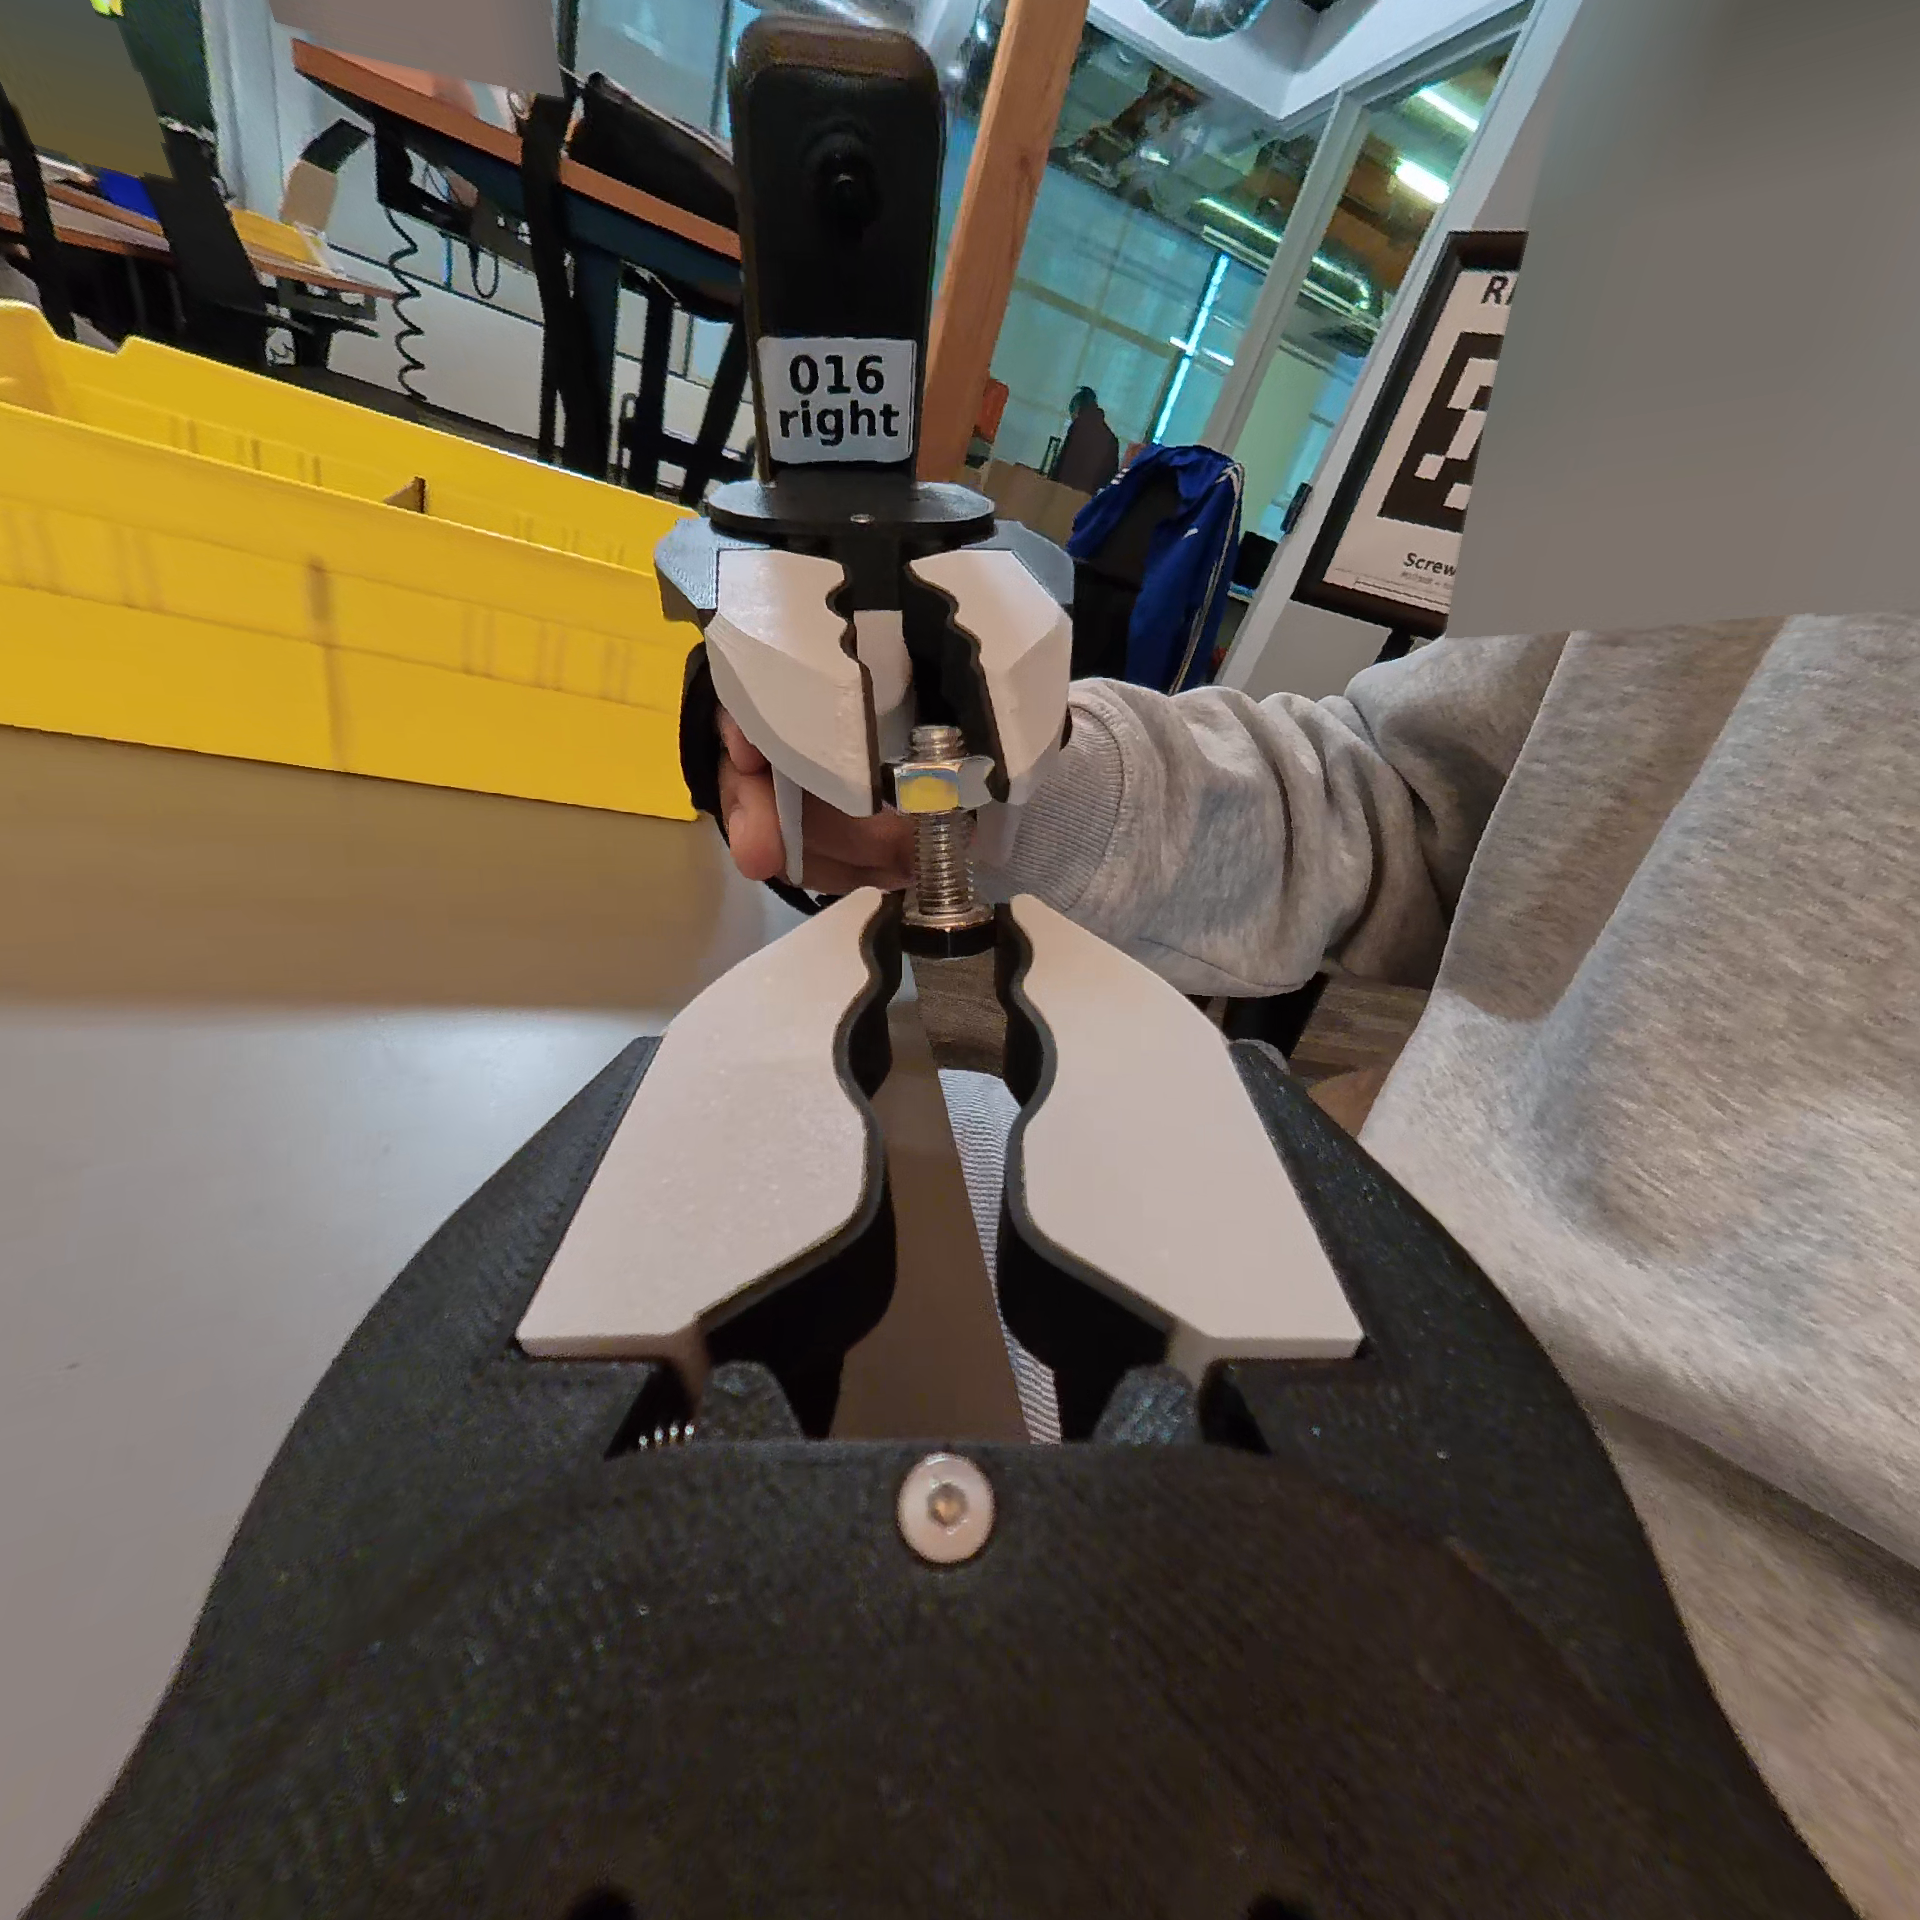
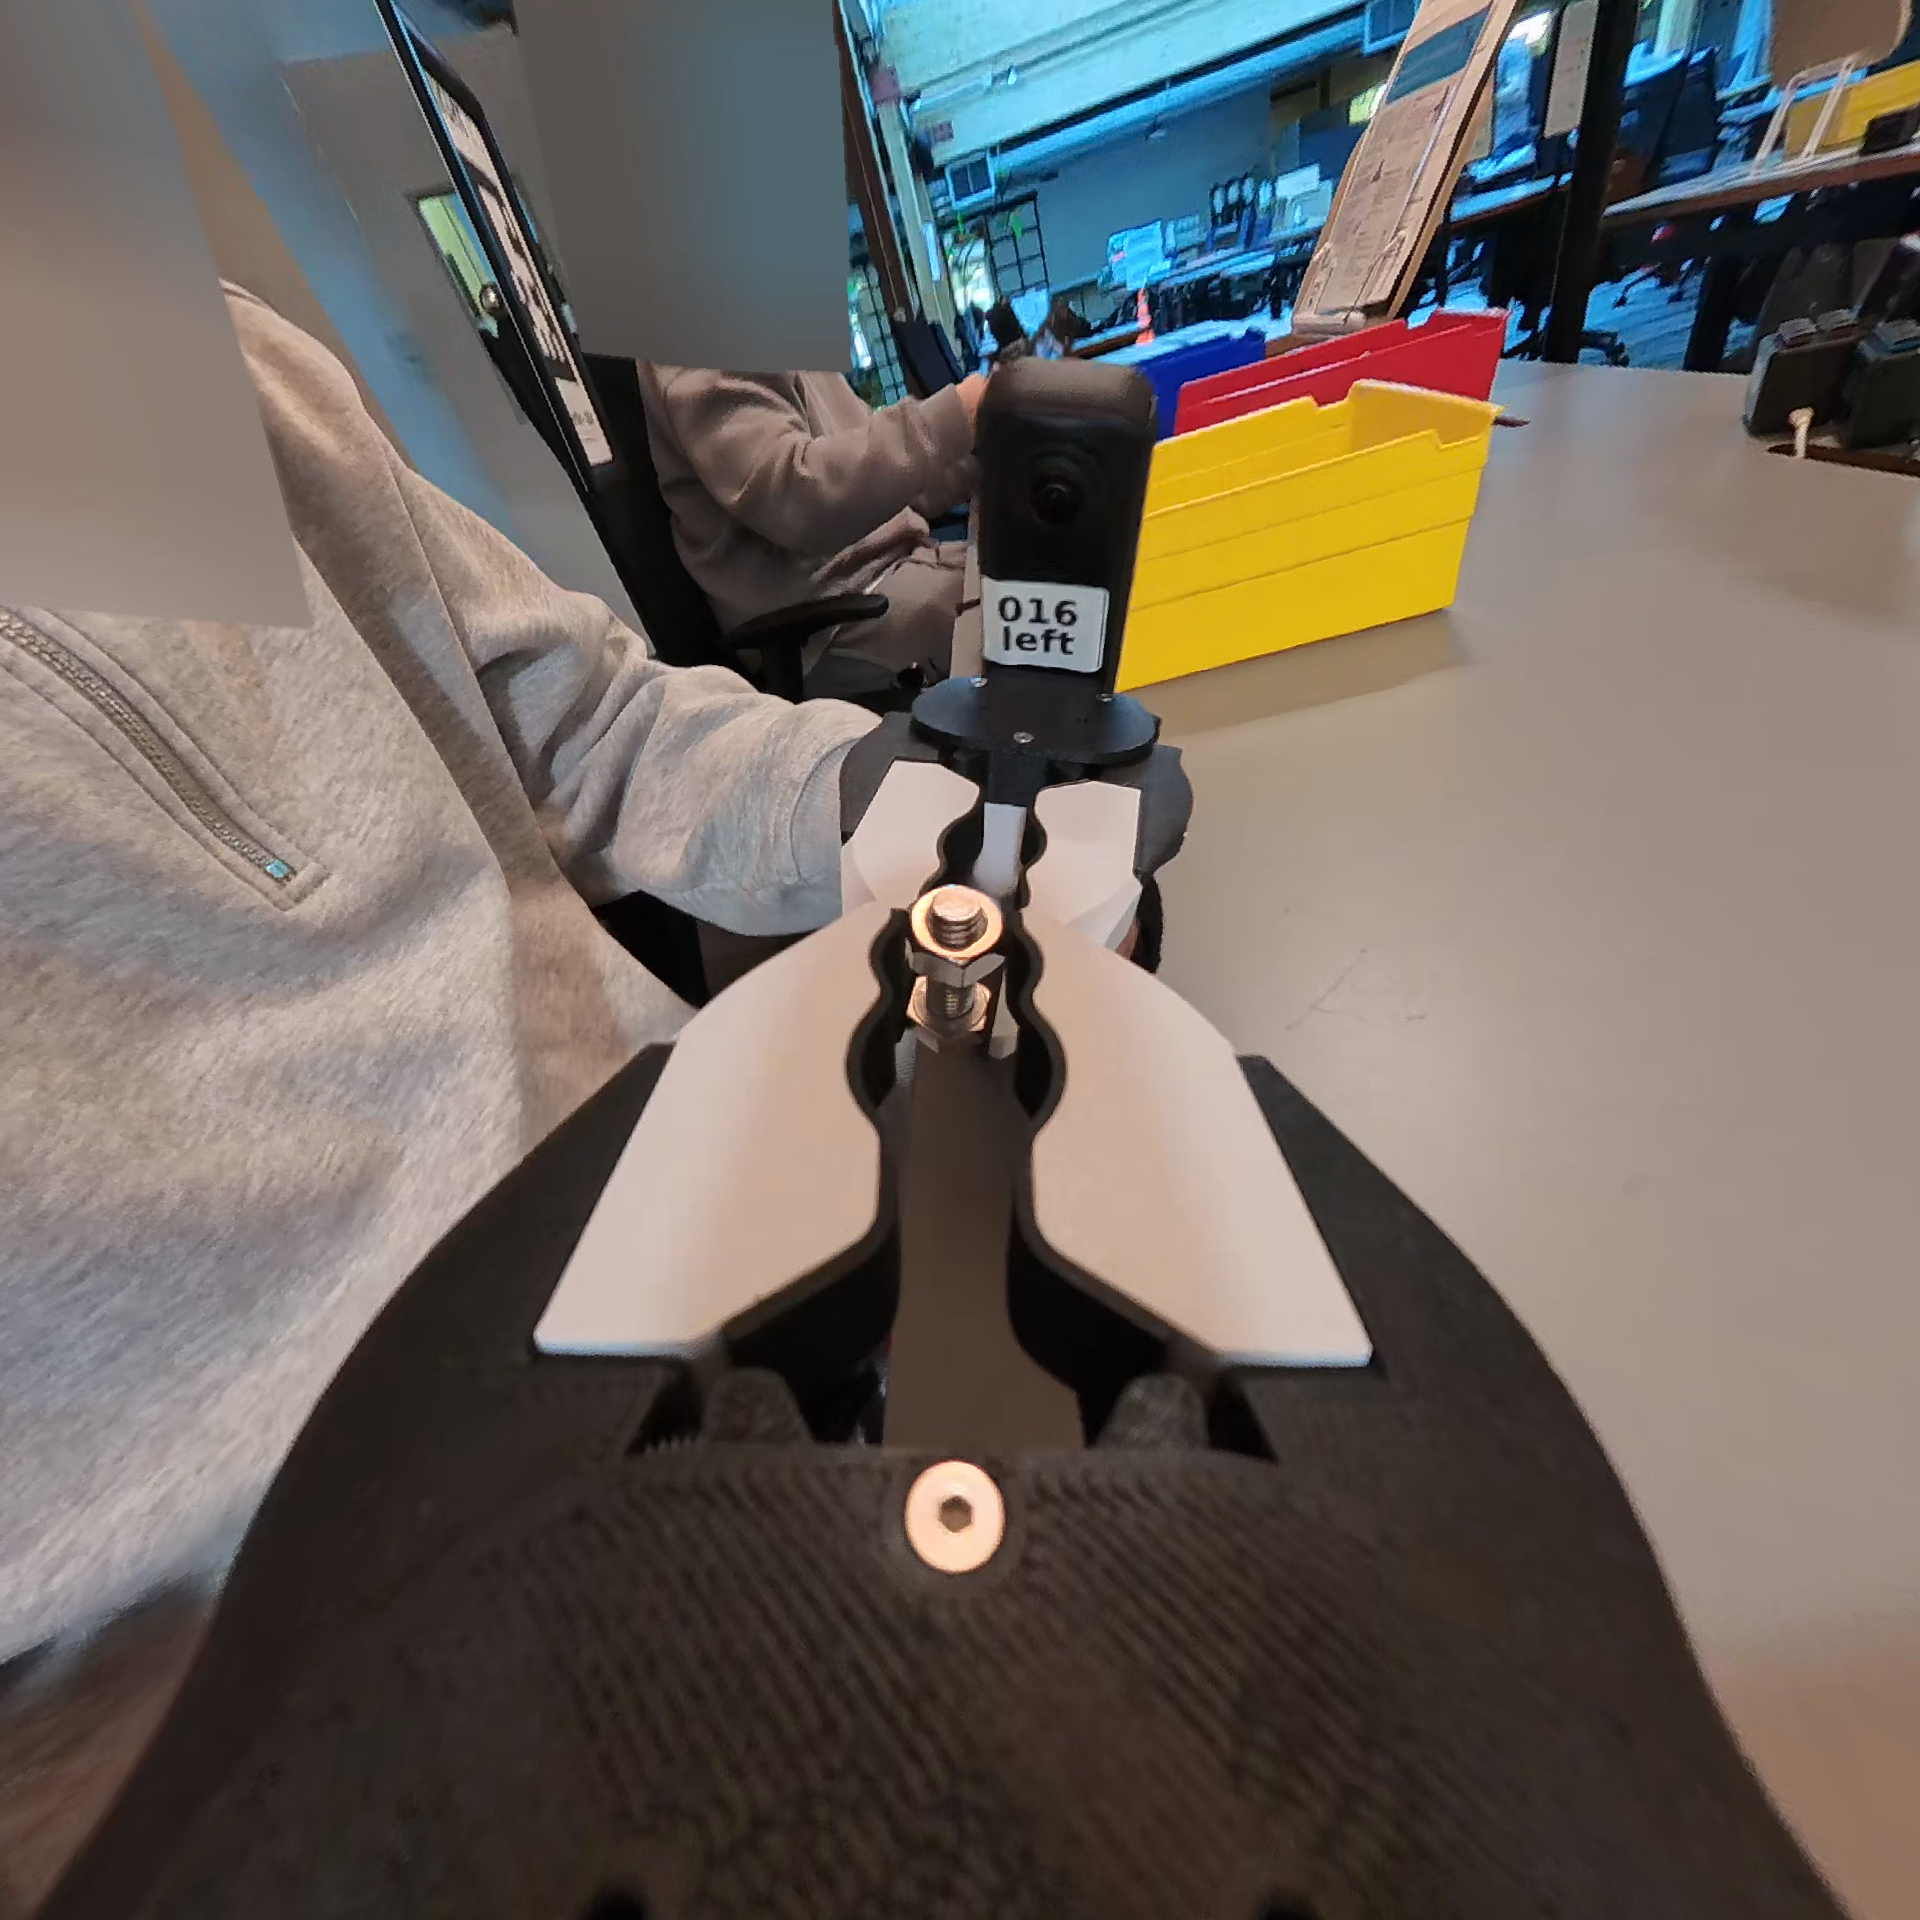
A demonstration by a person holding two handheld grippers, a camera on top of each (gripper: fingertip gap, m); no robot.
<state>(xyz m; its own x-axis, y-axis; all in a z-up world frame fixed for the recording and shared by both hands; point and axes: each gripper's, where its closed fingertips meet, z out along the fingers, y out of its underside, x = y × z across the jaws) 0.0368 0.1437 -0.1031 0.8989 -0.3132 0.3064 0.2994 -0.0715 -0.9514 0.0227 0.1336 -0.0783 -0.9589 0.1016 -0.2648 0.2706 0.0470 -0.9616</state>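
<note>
A steel bolt (image 1: 940,862) stands upright between the two grippers, which face each other just above the grey table (image 1: 312,1143). My left gripper (image 1: 943,927) is shut on the bolt's dark hex head at the lower end. My right gripper (image 1: 940,790) is shut on a shiny hex nut (image 1: 938,784) threaded near the bolt's upper end. In the right wrist view, my right gripper (image 2: 954,951) clamps the nut (image 2: 954,948), with the bolt tip (image 2: 954,920) poking through. The left gripper (image 2: 951,1034) sits beyond it, mostly hidden.
A yellow bin (image 1: 312,623) stands on the table to the left; it also shows in the right wrist view (image 2: 1299,540), with a red bin (image 2: 1351,364) and a blue bin (image 2: 1195,369) behind it. A person's grey sleeve (image 1: 1247,810) lies to the right. A framed sign (image 1: 1444,436) stands behind. The tips of both grippers are at nearly the same place.
</note>
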